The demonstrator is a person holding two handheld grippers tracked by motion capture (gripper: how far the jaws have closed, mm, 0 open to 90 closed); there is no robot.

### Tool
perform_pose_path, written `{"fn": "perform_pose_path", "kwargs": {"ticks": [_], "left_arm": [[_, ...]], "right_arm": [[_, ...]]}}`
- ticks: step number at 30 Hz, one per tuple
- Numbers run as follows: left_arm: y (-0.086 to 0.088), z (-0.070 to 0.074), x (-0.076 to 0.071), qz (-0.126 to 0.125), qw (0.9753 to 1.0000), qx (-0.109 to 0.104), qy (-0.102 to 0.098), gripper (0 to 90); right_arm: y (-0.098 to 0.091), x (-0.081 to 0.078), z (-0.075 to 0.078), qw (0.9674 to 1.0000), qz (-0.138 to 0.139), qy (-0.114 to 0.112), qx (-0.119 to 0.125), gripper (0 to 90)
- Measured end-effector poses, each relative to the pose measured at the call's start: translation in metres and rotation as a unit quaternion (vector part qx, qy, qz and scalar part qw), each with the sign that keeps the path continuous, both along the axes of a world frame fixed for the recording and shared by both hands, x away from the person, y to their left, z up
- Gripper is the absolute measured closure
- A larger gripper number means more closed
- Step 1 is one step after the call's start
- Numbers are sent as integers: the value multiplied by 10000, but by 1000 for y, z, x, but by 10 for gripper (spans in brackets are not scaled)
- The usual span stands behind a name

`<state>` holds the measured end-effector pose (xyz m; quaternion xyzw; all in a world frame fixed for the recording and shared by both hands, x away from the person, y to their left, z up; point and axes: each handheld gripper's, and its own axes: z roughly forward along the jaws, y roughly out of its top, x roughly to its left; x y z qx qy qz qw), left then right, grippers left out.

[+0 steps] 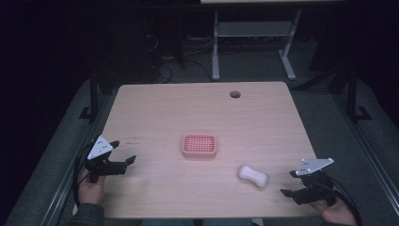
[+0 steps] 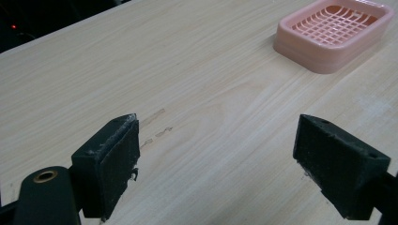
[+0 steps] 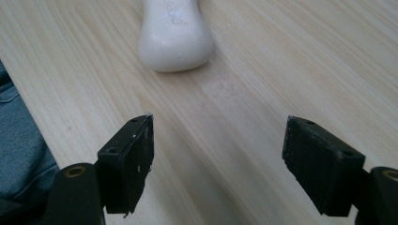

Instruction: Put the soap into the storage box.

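A pink slotted soap dish (image 1: 199,145) sits near the middle of the wooden table (image 1: 197,113). A white bar of soap (image 1: 253,176) lies to its front right. My left gripper (image 1: 123,151) rests at the table's left edge, open and empty, pointing toward the dish (image 2: 334,33). My right gripper (image 1: 288,183) is at the front right, open, pointing left at the soap (image 3: 175,37) with a short gap of bare wood between. Both sets of jaws stand wide apart in their own views, left gripper (image 2: 216,164) and right gripper (image 3: 218,164).
A round cable hole (image 1: 235,94) is in the far part of the tabletop. Beyond the table stand the legs of another desk (image 1: 215,47) on a dark floor. Blue cloth of the person's clothing (image 3: 19,154) shows past the table's front edge.
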<state>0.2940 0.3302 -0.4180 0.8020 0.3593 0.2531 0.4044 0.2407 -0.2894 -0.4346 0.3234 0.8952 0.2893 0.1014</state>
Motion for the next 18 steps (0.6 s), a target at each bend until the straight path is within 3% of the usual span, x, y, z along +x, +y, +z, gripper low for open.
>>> {"fn": "perform_pose_path", "kwargs": {"ticks": [18], "left_arm": [[1, 0, 0, 28, 10000, -36, -12, 145]], "right_arm": [[30, 12, 22, 9989, 425, 80, -185, 212]]}}
